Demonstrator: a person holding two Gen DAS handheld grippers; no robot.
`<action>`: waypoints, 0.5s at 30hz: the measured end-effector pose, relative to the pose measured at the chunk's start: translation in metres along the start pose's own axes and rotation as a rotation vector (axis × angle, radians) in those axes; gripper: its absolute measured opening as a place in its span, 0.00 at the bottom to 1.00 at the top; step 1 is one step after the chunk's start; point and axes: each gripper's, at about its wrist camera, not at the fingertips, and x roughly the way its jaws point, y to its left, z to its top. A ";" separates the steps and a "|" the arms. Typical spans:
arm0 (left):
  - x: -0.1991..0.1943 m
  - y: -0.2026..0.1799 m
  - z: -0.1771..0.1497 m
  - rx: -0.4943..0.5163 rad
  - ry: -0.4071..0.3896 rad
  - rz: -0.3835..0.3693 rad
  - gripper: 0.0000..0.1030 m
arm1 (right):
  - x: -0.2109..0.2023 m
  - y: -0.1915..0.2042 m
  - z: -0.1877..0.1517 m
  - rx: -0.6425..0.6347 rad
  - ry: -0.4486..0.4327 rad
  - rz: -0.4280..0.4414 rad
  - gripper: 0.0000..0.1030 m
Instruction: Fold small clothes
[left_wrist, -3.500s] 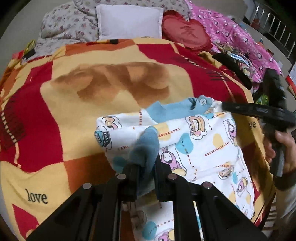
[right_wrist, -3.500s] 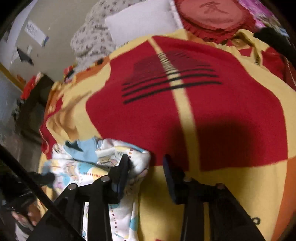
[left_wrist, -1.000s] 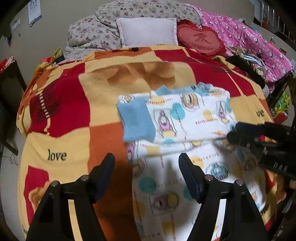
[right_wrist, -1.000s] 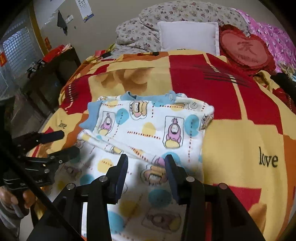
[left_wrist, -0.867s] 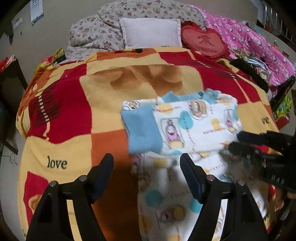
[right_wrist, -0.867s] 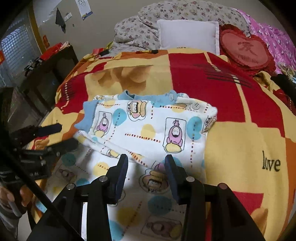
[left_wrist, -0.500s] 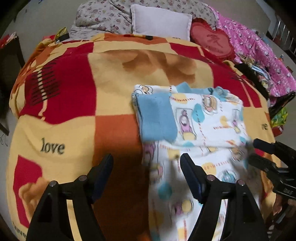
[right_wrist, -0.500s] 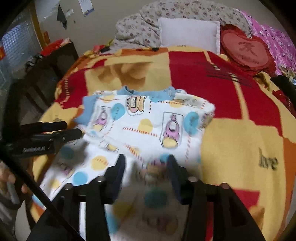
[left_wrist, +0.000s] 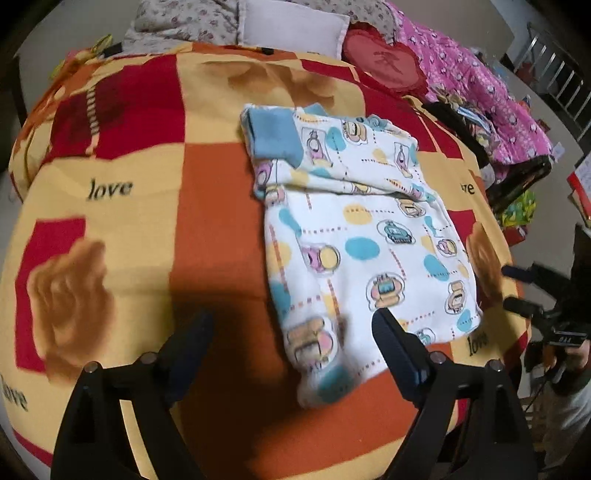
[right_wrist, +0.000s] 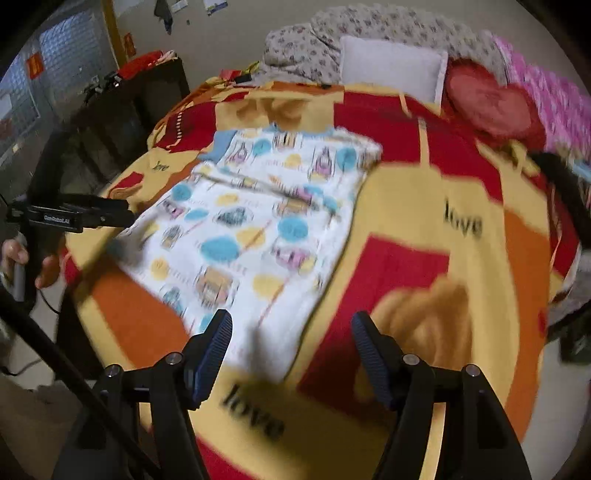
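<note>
A small white garment (left_wrist: 354, 236) with cartoon prints and blue cuffs lies flat on the bed, its sleeves folded across the chest. It also shows in the right wrist view (right_wrist: 258, 229), blurred. My left gripper (left_wrist: 291, 328) is open and empty, above the garment's near left hem. My right gripper (right_wrist: 291, 332) is open and empty, above the garment's near right corner. Each gripper appears in the other's view: the right one (left_wrist: 517, 291) at the bed's right edge, the left one (right_wrist: 118, 214) at the garment's left side.
The bed carries a red, orange and yellow blanket (left_wrist: 147, 177) with "love" lettering. A white pillow (left_wrist: 295, 26), a red heart cushion (left_wrist: 384, 62) and a pink quilt (left_wrist: 480, 92) lie at the head. A dark table (right_wrist: 129, 99) stands left of the bed.
Both grippers let go of the folded sleeves and drew back toward the garment's hem. The right gripper's jaws have opened wider. The garment stays flat.
</note>
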 end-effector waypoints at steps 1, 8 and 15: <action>0.001 -0.001 -0.004 -0.001 -0.005 0.005 0.84 | 0.001 -0.001 -0.005 0.012 0.005 0.006 0.70; 0.008 -0.004 -0.019 -0.013 0.014 -0.010 0.84 | 0.009 0.011 -0.023 -0.018 0.012 0.001 0.70; 0.014 -0.006 -0.020 -0.024 0.018 -0.028 0.84 | 0.024 0.011 -0.029 -0.017 0.036 0.006 0.70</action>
